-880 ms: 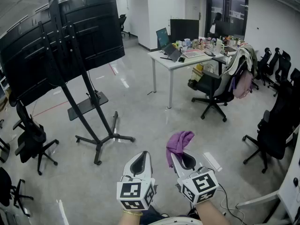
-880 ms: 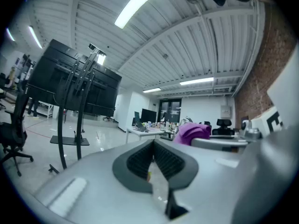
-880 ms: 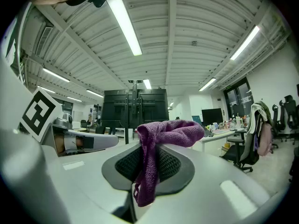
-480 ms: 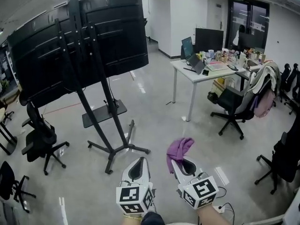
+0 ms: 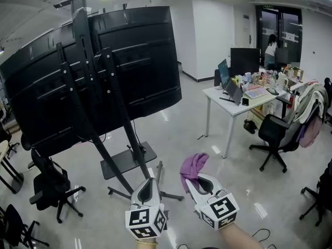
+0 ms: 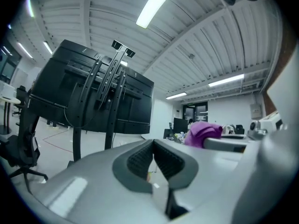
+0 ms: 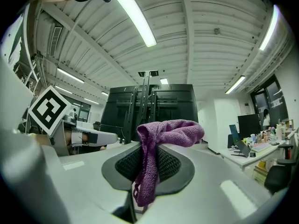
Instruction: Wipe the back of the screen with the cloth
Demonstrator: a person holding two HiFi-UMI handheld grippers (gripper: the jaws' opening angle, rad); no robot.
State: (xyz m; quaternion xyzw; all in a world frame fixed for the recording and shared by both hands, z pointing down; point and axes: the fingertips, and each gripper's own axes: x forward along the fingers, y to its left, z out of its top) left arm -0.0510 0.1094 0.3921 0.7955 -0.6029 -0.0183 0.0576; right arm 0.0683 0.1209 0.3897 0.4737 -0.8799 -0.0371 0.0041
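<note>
The big black screen [image 5: 93,71] stands on a wheeled black stand [image 5: 129,139], its back with the mounting rails facing me. It also shows in the left gripper view as the screen [image 6: 93,97] and ahead in the right gripper view as the screen [image 7: 154,106]. My right gripper [image 5: 193,178] is shut on the purple cloth [image 5: 193,166], which bunches above its jaws; the cloth [image 7: 161,143] hangs between the pads. My left gripper [image 5: 147,184] is shut with nothing in it. Both are well short of the screen.
A white desk [image 5: 244,100] with a monitor and laptop stands at the right, with a black office chair [image 5: 277,134] beside it. Another black chair [image 5: 49,185] sits at the left below the screen. A person [image 5: 271,48] stands by the far door.
The view has moved toward the screen, which now looms larger and closer. Both grippers keep their hold and stay side by side in front of me.
</note>
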